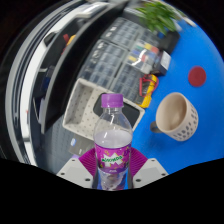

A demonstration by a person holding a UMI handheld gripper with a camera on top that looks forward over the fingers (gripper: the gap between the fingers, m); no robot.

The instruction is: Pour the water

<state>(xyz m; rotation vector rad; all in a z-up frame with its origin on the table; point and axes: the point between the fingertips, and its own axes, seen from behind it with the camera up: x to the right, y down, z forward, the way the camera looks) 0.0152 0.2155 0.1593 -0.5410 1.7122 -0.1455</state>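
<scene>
Holding a clear plastic bottle point(113, 140) upright, the gripper point(112, 172) has both fingers closed against its sides at the purple label. The bottle has a purple cap and stands at six o'clock, nearest the camera. At twelve o'clock, behind the bottle, sits a white slotted basket point(88, 100). At two o'clock from the bottle, a beige cup point(176, 116) lies tilted on the blue table point(200, 45). Farther off at one o'clock, a green plant point(158, 14) shows.
</scene>
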